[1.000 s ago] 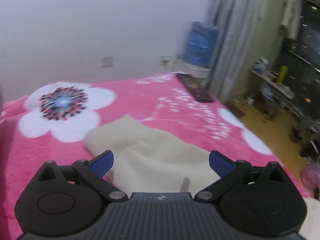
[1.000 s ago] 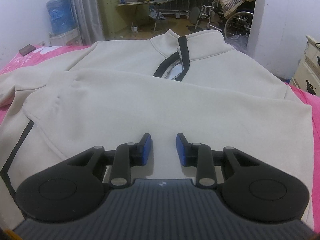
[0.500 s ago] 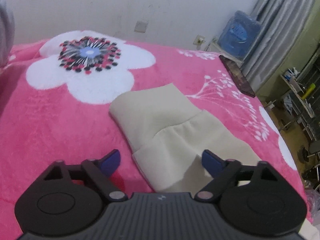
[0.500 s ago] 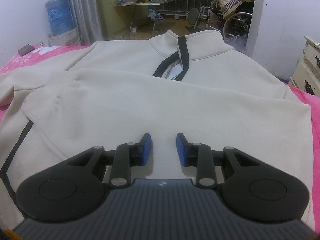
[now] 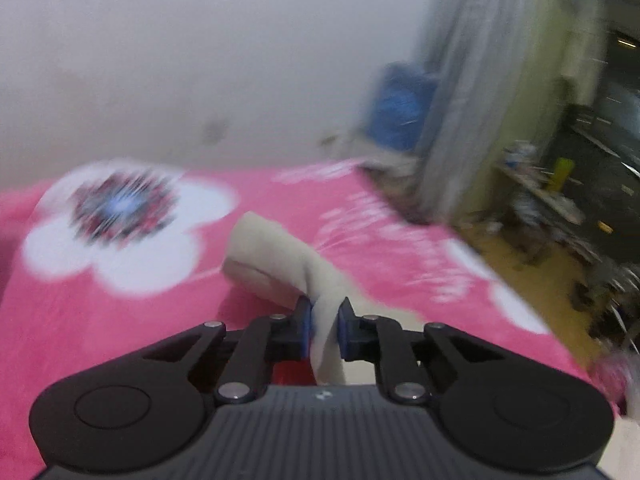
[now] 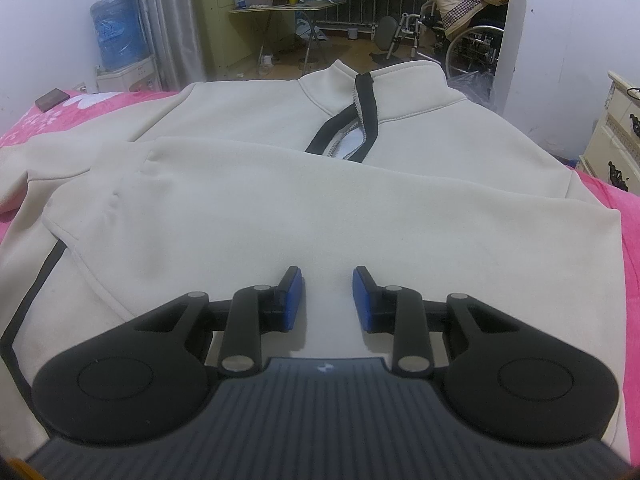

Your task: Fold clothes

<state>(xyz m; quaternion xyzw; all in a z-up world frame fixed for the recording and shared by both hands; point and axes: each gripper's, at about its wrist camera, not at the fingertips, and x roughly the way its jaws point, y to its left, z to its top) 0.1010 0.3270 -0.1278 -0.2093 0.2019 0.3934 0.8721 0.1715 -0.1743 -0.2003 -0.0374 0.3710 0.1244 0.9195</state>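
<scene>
The left gripper (image 5: 323, 322), jaws just closed, pinches the cream sleeve cuff (image 5: 276, 264) lifted off the pink floral blanket (image 5: 120, 320). The right gripper (image 6: 328, 298), part-open and holding nothing, hovers over the jacket (image 6: 280, 200) spread flat. The thin pinch may slip, dropping the sleeve.

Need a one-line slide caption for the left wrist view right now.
Left gripper, jaws just closed, pinches the cream sleeve above the pink floral blanket.
</scene>
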